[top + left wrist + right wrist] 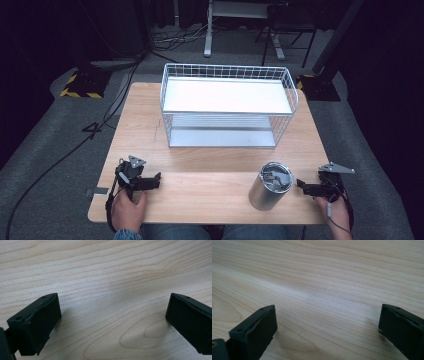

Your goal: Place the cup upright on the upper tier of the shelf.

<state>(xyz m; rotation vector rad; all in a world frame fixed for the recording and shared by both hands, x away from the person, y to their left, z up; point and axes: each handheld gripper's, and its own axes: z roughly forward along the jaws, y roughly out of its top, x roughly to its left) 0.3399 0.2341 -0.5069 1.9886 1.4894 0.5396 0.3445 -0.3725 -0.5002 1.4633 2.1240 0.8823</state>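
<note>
Both sets of fingers stand wide and empty over bare desk [200, 150]; the left gripper [150, 181] rests near the front left corner; the right gripper [306, 187] sits just beside the steel canister [270, 186], which could tip if nudged sideways; the wire basket [227, 102] stands well behind.
</note>
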